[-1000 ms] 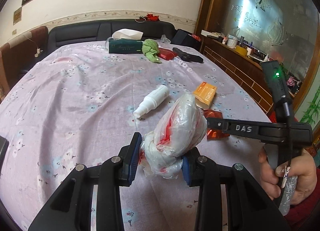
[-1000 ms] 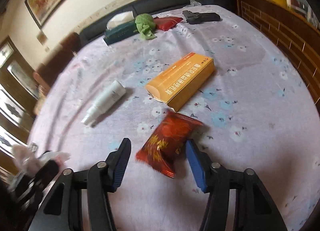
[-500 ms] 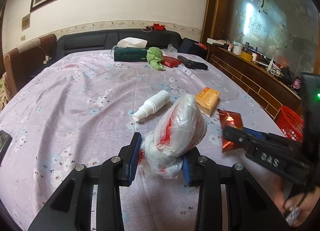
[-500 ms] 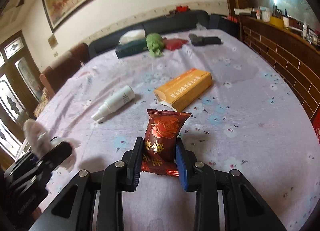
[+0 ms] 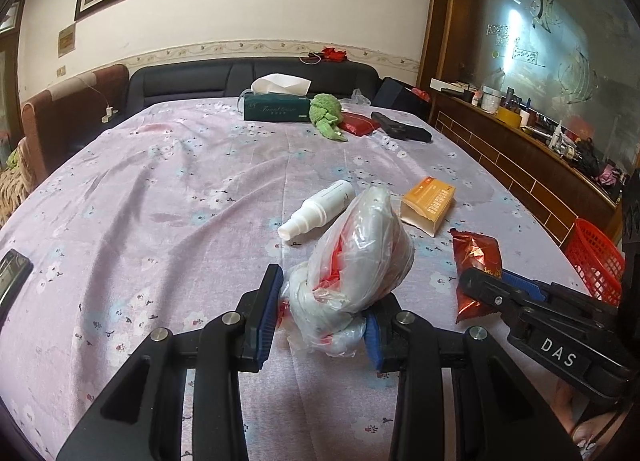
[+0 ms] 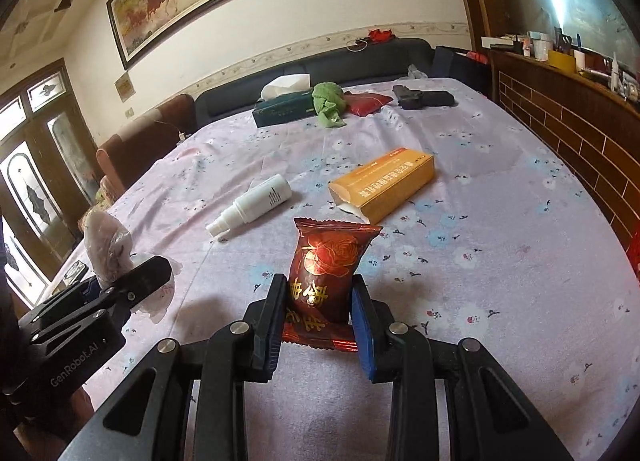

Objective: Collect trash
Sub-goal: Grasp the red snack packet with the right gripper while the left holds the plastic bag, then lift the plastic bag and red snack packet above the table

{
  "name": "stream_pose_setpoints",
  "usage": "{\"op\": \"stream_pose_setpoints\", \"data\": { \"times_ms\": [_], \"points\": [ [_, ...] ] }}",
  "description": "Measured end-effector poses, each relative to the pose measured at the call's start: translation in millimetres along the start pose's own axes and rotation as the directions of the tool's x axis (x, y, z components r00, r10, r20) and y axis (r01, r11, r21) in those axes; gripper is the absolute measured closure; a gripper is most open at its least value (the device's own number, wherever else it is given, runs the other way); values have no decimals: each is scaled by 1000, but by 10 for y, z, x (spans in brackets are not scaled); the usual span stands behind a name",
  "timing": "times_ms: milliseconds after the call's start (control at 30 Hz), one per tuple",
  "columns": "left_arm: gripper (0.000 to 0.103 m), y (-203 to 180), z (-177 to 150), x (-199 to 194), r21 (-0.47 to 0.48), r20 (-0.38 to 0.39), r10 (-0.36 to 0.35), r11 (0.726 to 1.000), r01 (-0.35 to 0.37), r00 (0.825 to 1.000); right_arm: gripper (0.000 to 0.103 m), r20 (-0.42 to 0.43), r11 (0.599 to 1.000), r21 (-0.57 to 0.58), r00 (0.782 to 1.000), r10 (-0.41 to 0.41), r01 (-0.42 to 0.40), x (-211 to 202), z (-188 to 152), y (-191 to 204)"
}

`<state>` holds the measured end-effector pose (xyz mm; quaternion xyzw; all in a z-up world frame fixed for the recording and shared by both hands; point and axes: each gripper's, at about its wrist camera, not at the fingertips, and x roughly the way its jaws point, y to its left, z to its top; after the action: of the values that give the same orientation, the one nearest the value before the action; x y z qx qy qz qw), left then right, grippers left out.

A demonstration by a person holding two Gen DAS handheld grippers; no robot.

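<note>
The left gripper (image 5: pixel 320 317) clamps a knotted translucent plastic bag (image 5: pixel 356 261), while the right gripper (image 6: pixel 318 325) pinches a red foil snack packet (image 6: pixel 326 265) upright above the floral tablecloth (image 6: pixel 480 221).

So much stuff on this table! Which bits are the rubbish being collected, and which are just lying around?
Part of the job:
- crumpled plastic bag, gripped by the left gripper
- red snack wrapper, gripped by the right gripper
- red basket, probably the bin

Just lying about, as far as I can tell:
- tissue box
- green cloth
- black case
</note>
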<state>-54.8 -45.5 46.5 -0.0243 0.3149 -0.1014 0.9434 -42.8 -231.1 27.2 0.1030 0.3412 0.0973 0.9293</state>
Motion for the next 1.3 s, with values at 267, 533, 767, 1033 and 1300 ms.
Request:
{"op": "stream_pose_setpoints", "data": {
  "times_ms": [267,533,767,1033,1300],
  "points": [
    [68,30,0,37,-14,-18,0,1000,0,1000,70,-5,1000,17,1000,1,-1,13,-5,-30],
    [68,24,-3,42,-15,-18,1,1000,-1,1000,70,-2,1000,18,1000,-7,7,10,-10,-35],
    [68,22,-3,42,-16,-20,3,1000,-3,1000,70,0,1000,19,1000,-11,11,-5,-17,-31],
    [68,4,-27,24,-14,-29,-7,1000,7,1000,70,3,999,27,1000,-19,19,-10,-4,-37],
    [68,-72,-17,-139,5,-13,-22,1000,22,1000,70,37,999,4,998,-50,50,-212,-1,15]
  ]
}}
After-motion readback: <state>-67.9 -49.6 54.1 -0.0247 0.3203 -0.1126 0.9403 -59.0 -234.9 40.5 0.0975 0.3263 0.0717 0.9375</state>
